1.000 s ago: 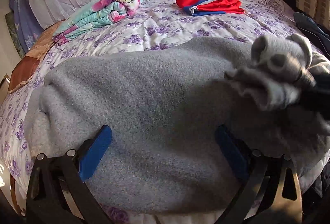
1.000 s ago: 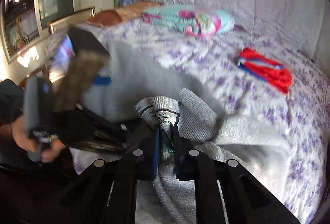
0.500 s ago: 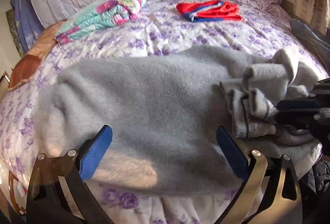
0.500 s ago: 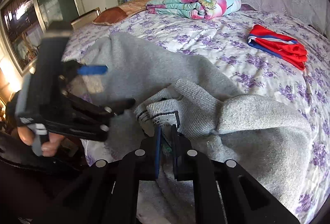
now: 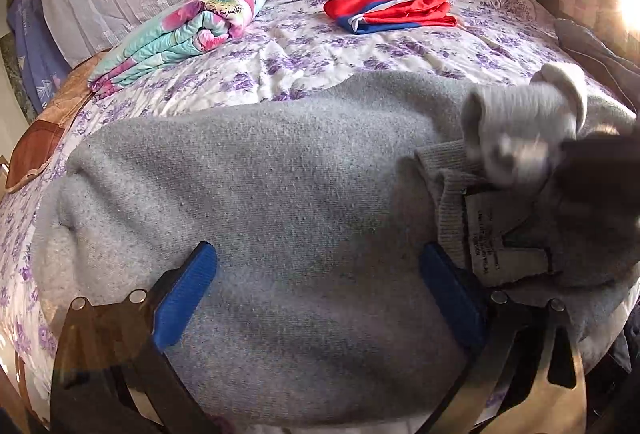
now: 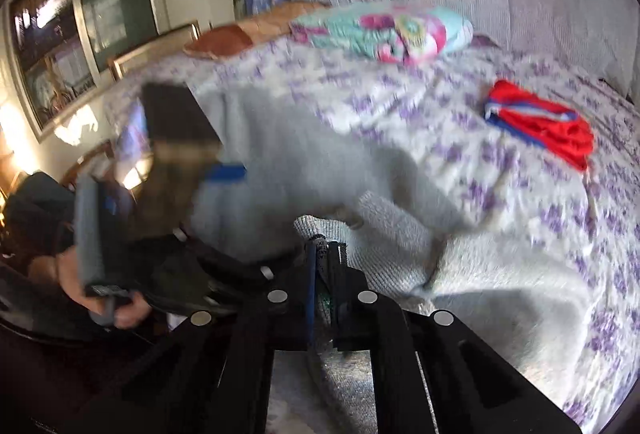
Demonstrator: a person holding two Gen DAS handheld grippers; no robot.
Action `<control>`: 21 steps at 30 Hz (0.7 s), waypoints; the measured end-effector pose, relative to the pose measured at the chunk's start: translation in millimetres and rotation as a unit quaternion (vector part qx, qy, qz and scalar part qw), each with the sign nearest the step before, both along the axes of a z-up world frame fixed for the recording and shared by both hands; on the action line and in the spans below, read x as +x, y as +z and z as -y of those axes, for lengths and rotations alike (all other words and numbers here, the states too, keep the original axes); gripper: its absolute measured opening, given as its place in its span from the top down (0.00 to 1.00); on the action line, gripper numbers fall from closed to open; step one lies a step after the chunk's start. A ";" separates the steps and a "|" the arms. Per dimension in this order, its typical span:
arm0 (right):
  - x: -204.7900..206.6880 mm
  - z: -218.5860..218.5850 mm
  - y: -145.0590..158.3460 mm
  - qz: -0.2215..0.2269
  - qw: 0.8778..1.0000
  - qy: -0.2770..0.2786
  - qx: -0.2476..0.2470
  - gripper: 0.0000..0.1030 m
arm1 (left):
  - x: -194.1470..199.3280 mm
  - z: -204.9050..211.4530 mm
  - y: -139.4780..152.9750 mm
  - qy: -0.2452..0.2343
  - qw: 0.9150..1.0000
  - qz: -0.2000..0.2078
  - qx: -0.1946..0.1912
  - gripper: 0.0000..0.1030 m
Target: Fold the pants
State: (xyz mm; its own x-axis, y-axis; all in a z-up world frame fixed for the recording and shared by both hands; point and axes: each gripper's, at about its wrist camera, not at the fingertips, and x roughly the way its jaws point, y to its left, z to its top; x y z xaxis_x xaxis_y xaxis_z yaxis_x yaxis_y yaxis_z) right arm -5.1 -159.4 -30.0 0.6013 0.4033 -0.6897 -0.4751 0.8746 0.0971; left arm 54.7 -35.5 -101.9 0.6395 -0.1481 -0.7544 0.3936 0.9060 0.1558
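The grey fleece pants [image 5: 260, 194] lie spread across the near edge of the bed. My left gripper [image 5: 320, 290] is open and empty, its blue fingers [image 5: 184, 294] just above the pants' middle. My right gripper [image 6: 322, 258] is shut on the ribbed waistband [image 6: 384, 230] with its white label and holds it lifted. In the left wrist view the raised waistband [image 5: 520, 130] shows blurred at the right, with the label [image 5: 496, 238] below it. The left gripper shows blurred in the right wrist view [image 6: 176, 154].
A rolled floral blanket [image 5: 180, 30] lies at the back left of the bed. A folded red and blue garment [image 5: 392, 10] lies at the back. The bedspread [image 5: 320, 50] is white with purple flowers. Dark clothes [image 5: 592, 50] lie at the right edge.
My right gripper has lifted the waistband up again after lowering it half a second ago. The left gripper stays open over the pants.
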 end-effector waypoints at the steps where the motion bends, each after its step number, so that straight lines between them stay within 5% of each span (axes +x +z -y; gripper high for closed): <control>1: -0.2 -0.3 6.8 0.007 1.000 0.003 0.008 0.94 | 0.7 -0.4 0.2 0.001 1.000 -0.001 -0.001 0.04; 4: 9.8 -3.6 -1.0 -0.016 1.000 0.013 0.018 0.94 | 0.4 -5.7 4.4 0.007 1.000 -0.003 -0.013 0.04; 7: 24.3 -6.9 -48.2 -0.088 0.996 0.020 0.009 0.94 | -6.5 -22.1 18.4 0.022 0.999 -0.004 -0.023 0.04; 10: 19.6 3.1 -49.6 -0.078 0.996 0.015 0.046 0.87 | -22.3 -50.9 40.0 0.040 0.999 0.017 -0.026 0.04; 12: 8.6 0.4 -39.3 -0.057 0.997 0.017 0.051 0.52 | -28.4 -76.7 49.9 0.065 0.997 0.018 -0.040 0.04; 13: -1.2 -2.5 -33.3 -0.034 0.998 0.017 0.046 0.44 | -29.4 -94.8 52.9 0.087 0.995 0.008 -0.054 0.04; 15: -28.4 -10.9 -19.0 0.028 0.999 0.018 0.034 0.30 | -27.6 -127.8 51.7 0.128 0.988 -0.021 -0.084 0.04; 21: -69.2 -16.1 -10.0 0.094 0.991 0.009 0.091 0.26 | -1.7 -180.8 20.7 0.193 0.941 -0.136 -0.243 0.04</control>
State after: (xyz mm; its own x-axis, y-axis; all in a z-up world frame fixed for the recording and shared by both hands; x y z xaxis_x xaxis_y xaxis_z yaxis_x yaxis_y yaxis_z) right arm -74.3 -143.3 -40.0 0.7041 0.5227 -0.4806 -0.5150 0.8419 0.1610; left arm 53.0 145.3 -81.2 0.5097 -0.3138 -0.8010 -0.0131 0.9281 -0.3720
